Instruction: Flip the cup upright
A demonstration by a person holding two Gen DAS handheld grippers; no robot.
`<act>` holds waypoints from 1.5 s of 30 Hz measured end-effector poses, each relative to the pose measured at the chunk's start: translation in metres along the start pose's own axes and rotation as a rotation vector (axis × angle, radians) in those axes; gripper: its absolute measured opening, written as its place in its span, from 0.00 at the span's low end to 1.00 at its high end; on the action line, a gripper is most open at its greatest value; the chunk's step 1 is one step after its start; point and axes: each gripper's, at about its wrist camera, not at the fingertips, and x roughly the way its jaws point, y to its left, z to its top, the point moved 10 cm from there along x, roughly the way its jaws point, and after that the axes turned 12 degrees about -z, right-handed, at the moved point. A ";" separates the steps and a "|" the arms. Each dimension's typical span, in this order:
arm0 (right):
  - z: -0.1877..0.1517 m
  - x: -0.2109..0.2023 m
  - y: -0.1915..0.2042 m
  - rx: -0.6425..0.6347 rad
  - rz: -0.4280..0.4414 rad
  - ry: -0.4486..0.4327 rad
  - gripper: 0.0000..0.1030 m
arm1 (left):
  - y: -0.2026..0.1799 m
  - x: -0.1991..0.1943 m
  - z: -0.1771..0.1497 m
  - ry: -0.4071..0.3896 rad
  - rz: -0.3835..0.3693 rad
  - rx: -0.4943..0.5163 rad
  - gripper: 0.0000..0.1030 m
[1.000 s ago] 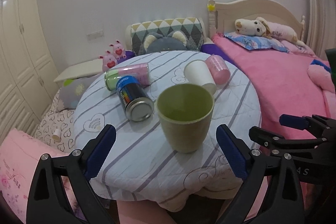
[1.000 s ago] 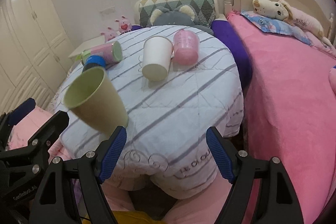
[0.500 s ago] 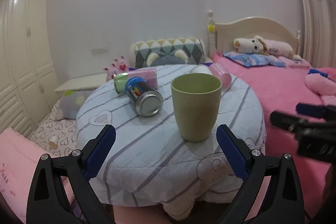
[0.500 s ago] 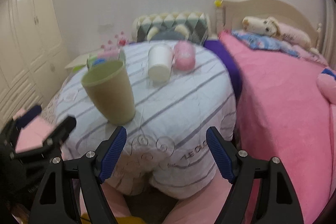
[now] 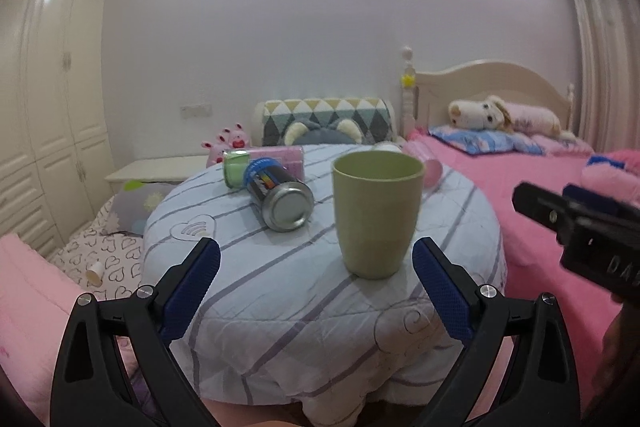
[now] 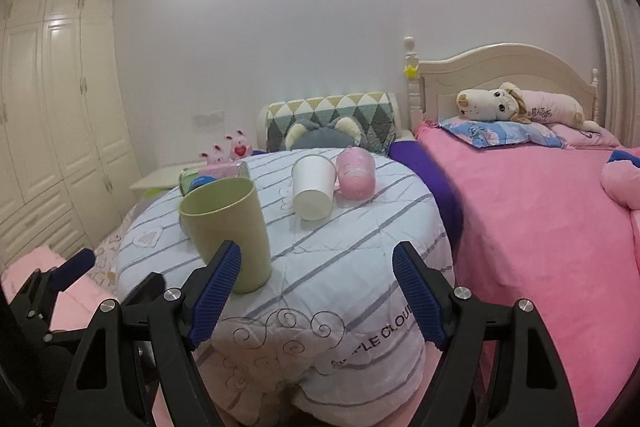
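Left gripper (image 5: 316, 285) hung level near the table edge, fingers spread wide, empty. Right gripper (image 6: 316, 293) same: wide apart, holding nothing. Green cup (image 5: 377, 214) stood upright on the striped table (image 5: 280, 307), clear of both. White cup (image 5: 386, 147) and pink cup (image 5: 432, 173) mostly hidden behind it.

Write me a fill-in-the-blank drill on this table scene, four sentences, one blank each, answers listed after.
1. The green cup stands ____ on the table.
2. The can lies on its ____.
3. The white cup lies beside a ____ cup.
4. Both the left gripper and the right gripper are ____.

Answers: upright; side; pink; open
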 end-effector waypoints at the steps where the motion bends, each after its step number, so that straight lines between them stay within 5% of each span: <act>1: -0.001 0.001 0.000 -0.002 -0.005 -0.010 0.77 | 0.002 0.000 0.000 -0.003 0.014 -0.001 0.95; 12: -0.004 -0.003 0.002 0.023 -0.015 -0.080 0.77 | 0.014 0.008 -0.005 -0.002 0.044 -0.019 0.95; 45: -0.008 -0.007 0.010 -0.036 -0.026 -0.089 0.77 | 0.014 -0.005 0.001 -0.038 0.036 -0.006 0.98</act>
